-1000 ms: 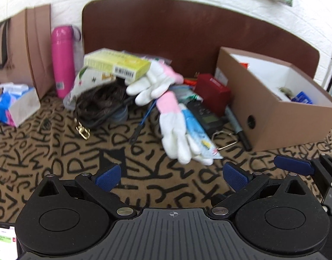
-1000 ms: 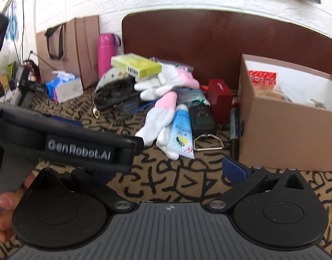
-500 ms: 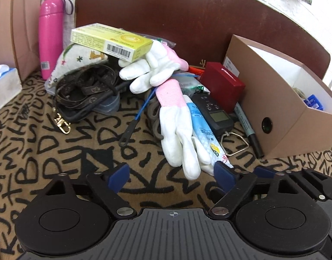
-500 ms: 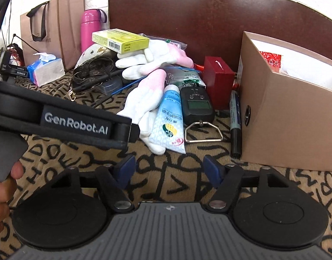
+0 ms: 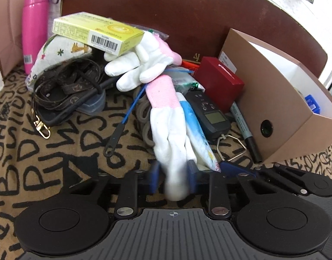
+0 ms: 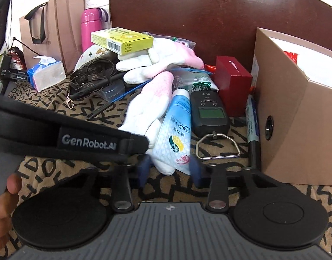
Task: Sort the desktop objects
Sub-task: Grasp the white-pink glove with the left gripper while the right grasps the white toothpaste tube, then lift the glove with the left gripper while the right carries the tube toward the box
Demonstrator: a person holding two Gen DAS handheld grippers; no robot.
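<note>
A white glove with a pink cuff (image 5: 168,125) lies on the patterned cloth, beside a blue and white tube (image 5: 198,134). My left gripper (image 5: 172,178) has its blue pads closing around the glove's fingertips; the pads are blurred. My right gripper (image 6: 169,169) has its pads on either side of the bottom end of the tube (image 6: 176,134) and the glove's fingertips (image 6: 144,112). A second glove (image 5: 144,65) lies on the pile behind, under a yellow box (image 5: 96,32).
A brown cardboard box (image 5: 280,108) stands at the right, with a marker (image 5: 244,130), a black scale (image 5: 209,112) and a red box (image 5: 220,82) beside it. A pink bottle (image 5: 34,28), straps (image 5: 64,86) and a tissue pack (image 6: 47,73) are at the left.
Both grippers moved forward to the glove and tube, and their jaws narrowed from wide open. The left pads now flank the glove's fingertips.
</note>
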